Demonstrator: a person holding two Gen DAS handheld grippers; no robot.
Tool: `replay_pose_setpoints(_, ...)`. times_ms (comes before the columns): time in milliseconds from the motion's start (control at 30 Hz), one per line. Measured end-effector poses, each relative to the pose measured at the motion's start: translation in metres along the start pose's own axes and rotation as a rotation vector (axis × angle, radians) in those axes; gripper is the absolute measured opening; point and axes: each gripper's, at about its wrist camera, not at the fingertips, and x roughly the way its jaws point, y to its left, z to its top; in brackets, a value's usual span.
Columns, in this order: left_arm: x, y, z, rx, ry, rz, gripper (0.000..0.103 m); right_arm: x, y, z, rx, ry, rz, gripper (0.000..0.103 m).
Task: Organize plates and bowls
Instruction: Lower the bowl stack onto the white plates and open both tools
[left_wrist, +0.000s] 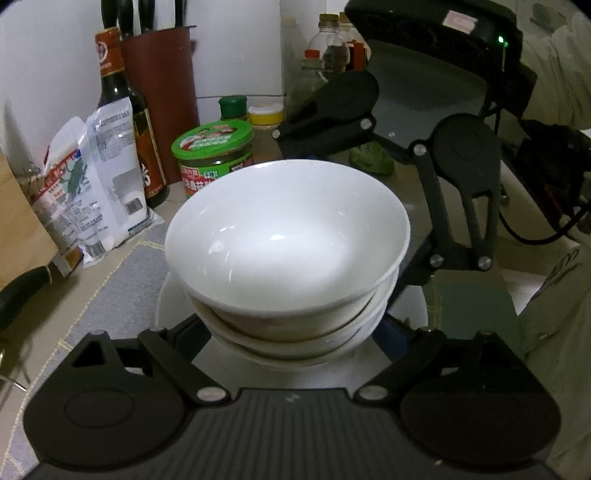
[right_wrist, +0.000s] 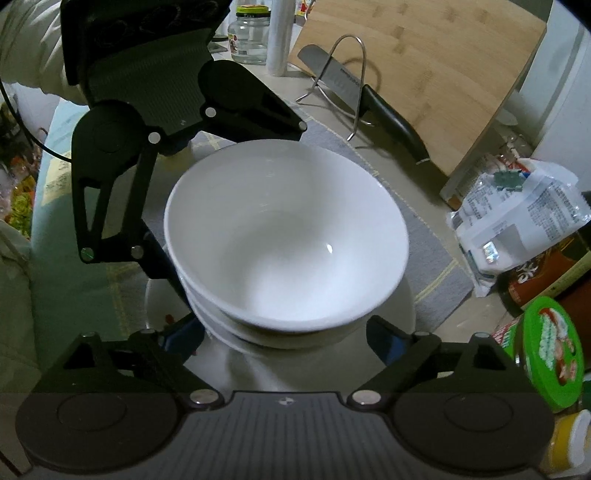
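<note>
A stack of white bowls (left_wrist: 284, 243) stands on a white plate (left_wrist: 173, 314) on a grey mat. It also shows in the right wrist view (right_wrist: 284, 236), on the plate (right_wrist: 402, 306). My left gripper (left_wrist: 291, 339) is open, its blue-padded fingers either side of the stack's base. My right gripper (right_wrist: 284, 336) is open too, straddling the base from the opposite side. Each gripper shows in the other's view, behind the stack. Whether the pads touch the bowls is hidden.
Left wrist view: a green-lidded jar (left_wrist: 214, 155), sauce bottle (left_wrist: 125, 110), knife block (left_wrist: 159, 85), white packets (left_wrist: 88, 184). Right wrist view: a cleaver (right_wrist: 369, 107) on a wire rack (right_wrist: 351, 81), a cutting board (right_wrist: 443, 74), a glass jar (right_wrist: 251, 33).
</note>
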Motion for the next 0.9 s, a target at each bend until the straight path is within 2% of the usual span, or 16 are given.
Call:
replay_pose_setpoints(133, -0.006, -0.004, -0.003, -0.002, -0.017, 0.037, 0.100, -0.003, 0.002, -0.001, 0.004, -0.018, -0.008, 0.103)
replay_pose_setpoints(233, -0.012, -0.008, -0.008, -0.031, -0.022, 0.064, 0.100, -0.005, 0.003, -0.003, 0.012, -0.024, -0.017, 0.103)
replay_pose_setpoints(367, -0.023, -0.020, -0.016, -0.087, -0.040, 0.176, 0.101, -0.005, 0.004, -0.006, 0.021, -0.020, -0.031, 0.103)
replay_pose_setpoints(600, -0.055, -0.035, -0.032, -0.228, -0.159, 0.349, 0.102, -0.011, 0.014, -0.007, 0.074, -0.026, -0.074, 0.103)
replay_pose_setpoints(700, -0.071, -0.044, -0.038, -0.250, -0.232, 0.466, 0.102, -0.015, 0.026, -0.005, 0.101, -0.022, -0.111, 0.103)
replay_pose_setpoints(800, -0.086, -0.054, -0.044, -0.241, -0.317, 0.477, 0.102, -0.016, 0.040, -0.003, 0.157, -0.014, -0.180, 0.103)
replay_pose_setpoints(900, -0.097, -0.062, -0.052, -0.262, -0.363, 0.494, 0.102, -0.017, 0.055, 0.000, 0.250, -0.019, -0.233, 0.103)
